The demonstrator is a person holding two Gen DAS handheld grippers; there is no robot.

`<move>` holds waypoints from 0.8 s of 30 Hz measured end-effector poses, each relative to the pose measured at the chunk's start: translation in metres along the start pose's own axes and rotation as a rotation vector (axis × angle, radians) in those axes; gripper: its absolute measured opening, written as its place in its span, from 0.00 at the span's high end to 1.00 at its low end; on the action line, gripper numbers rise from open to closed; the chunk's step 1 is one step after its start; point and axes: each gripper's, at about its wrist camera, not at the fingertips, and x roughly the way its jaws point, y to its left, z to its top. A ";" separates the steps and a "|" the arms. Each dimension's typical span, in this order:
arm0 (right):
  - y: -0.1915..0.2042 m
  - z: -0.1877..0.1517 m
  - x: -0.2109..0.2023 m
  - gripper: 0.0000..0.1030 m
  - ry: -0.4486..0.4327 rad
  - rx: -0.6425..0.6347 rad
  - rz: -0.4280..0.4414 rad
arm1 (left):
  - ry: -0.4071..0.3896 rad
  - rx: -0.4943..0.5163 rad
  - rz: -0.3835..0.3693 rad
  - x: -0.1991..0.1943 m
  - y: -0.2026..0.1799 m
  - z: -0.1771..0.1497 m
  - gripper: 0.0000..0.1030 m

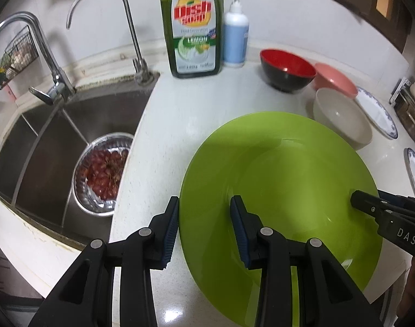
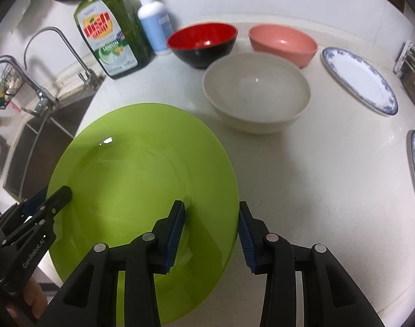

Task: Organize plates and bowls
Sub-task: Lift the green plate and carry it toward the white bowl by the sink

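From the left wrist view, we see our left gripper (image 1: 204,227) with its jaws apart, straddling the left rim of the green plate (image 1: 283,190), 1 pad outside the rim and 1 over the plate's well. The plate sits on the white counter (image 1: 180,114) near its front edge, just right of the sink (image 1: 57,136); whether it lies flat or is slightly raised we cannot tell. Being round, it has no long axis; its open face points up. We judge the sorting barely begun: the red-and-black bowl (image 1: 287,70), pink bowl (image 1: 334,79) and cream bowl (image 1: 341,117) stand separately, unstacked

From the right wrist view, our right gripper (image 2: 211,233) also has its jaws apart, bracketing the plate's right rim without clamping. The 2 blue-rimmed plates (image 2: 360,80) lie apart at the right, well clear of the green one. All 3 bowls sit mouth up, close together behind it; stacking of plates and bowls is all left to do
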 end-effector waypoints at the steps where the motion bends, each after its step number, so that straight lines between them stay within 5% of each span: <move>1: 0.001 -0.001 0.003 0.61 0.009 0.002 -0.002 | 0.009 0.001 -0.001 0.004 0.000 -0.002 0.64; 24: -0.003 -0.016 0.033 0.61 0.097 0.025 -0.035 | 0.109 0.018 -0.021 0.039 -0.003 -0.013 0.63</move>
